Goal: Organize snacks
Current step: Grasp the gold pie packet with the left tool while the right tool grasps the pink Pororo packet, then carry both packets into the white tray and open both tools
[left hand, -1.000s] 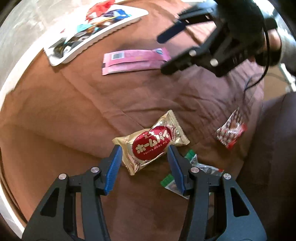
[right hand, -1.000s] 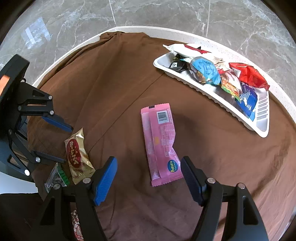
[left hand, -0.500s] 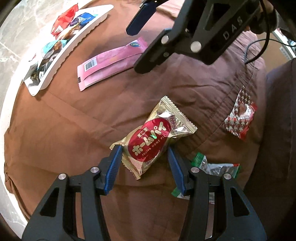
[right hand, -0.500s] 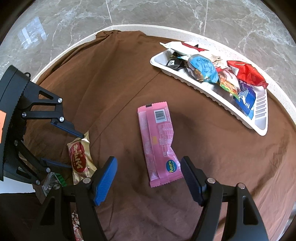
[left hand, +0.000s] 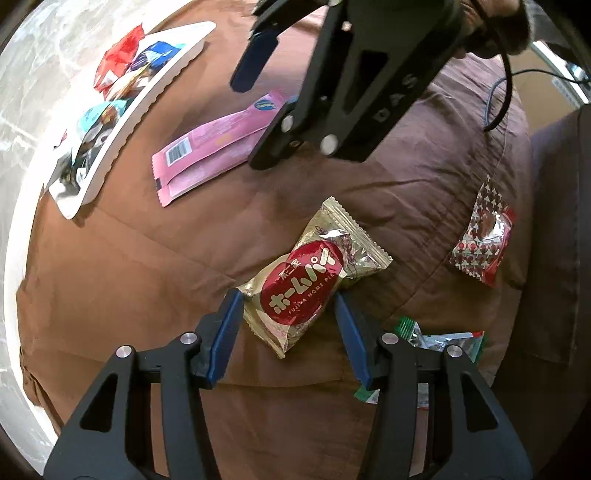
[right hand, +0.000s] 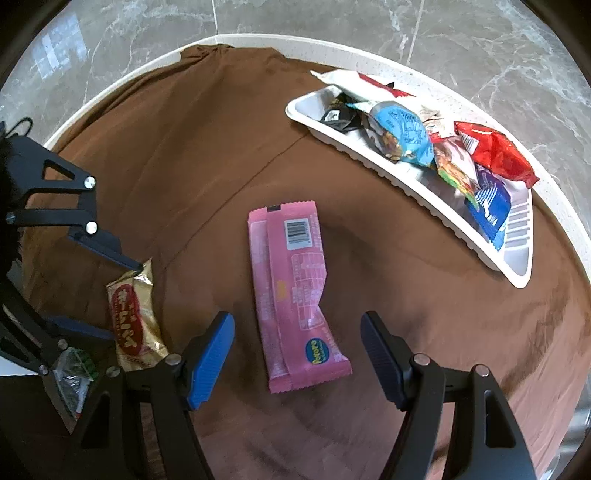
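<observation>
Snacks are seen scattered on a brown cloth [right hand: 229, 155] that is draped over a round white desk [right hand: 436, 79], with grey marble floor tiles [right hand: 332, 22] visible beyond its edge. A gold packet with a red oval label [left hand: 308, 282] is lain flat near the cloth's edge, its long axis slanted, with one crimped end between the left tongs [left hand: 288, 325]; these are held apart on either side of it, and no pad is seen pressing on the wrapper. A long pink packet [right hand: 291, 291] is placed near the middle of the cloth, its barcode end turned toward the far rim of the desk and its round blue logo toward the right tongs [right hand: 297, 358], which are spread wide above that nearer end with nothing gripped. Just beside the gold packet a crumpled green and clear wrapper [left hand: 439, 338] is found, partly hidden behind a finger of the left tongs. A red and white patterned packet [left hand: 482, 240] is set apart near the cloth's hem. Along the far edge a white tray [right hand: 517, 266] is laid, and several wrapped snacks [right hand: 406, 136] are piled in it, among them a blue bag and a red one.
</observation>
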### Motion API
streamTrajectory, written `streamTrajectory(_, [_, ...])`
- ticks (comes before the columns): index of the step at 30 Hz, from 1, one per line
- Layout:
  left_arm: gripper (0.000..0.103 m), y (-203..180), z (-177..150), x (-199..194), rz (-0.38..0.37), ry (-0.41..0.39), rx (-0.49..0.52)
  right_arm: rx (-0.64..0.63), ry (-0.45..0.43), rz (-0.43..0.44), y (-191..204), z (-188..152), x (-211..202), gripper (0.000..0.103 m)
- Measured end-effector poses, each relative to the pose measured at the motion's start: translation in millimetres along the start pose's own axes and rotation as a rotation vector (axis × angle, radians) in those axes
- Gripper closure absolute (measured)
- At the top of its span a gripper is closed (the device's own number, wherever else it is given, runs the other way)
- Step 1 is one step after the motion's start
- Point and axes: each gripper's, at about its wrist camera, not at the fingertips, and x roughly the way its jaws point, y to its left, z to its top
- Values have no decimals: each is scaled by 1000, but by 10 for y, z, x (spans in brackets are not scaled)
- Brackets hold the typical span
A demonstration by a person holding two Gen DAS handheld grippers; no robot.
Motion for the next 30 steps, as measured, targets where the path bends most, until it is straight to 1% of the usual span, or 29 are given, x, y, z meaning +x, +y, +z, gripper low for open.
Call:
streamTrajectory(3, [51, -44, 64, 29, 1, 10, 30, -6, 15, -4, -7, 10, 63, 29])
streamTrajectory(6, [50, -81, 159, 63, -2, 10, 56, -12, 28, 10, -29, 31, 123, 29])
streamTrajectory(9, [49, -92, 224, 79, -16, 6, 57, -16, 27, 26, -40, 41, 153, 34])
streamTrajectory(11, [49, -78, 273, 80, -33, -3, 51, -18, 18, 28, -55, 53, 155, 44])
streamTrajectory(12, [49, -72, 288, 79, -41, -6, 48, -17, 15, 31, -65, 59, 155, 46])
streamTrajectory(13, [49, -54, 298, 77, -49, -10, 43, -14, 12, 36, -75, 62, 150, 52])
streamTrajectory(14, [49, -37, 323, 76, -60, -15, 33, -9, 10, 37, -94, 68, 149, 62])
streamTrajectory(20, [51, 9, 425, 102, -87, -40, -12, 24, -1, 66, -225, 64, 127, 64])
streamTrajectory(25, [54, 175, 453, 65, -144, -69, -93, 69, -24, 88, -241, -5, 34, 64])
streamTrajectory(27, [54, 180, 372, 96, -166, -76, -124, 89, -37, 102, -337, -16, -29, 64])
streamTrajectory(30, [56, 257, 353, 67, -194, -92, -167, 122, -54, 117, -374, -46, -122, 64])
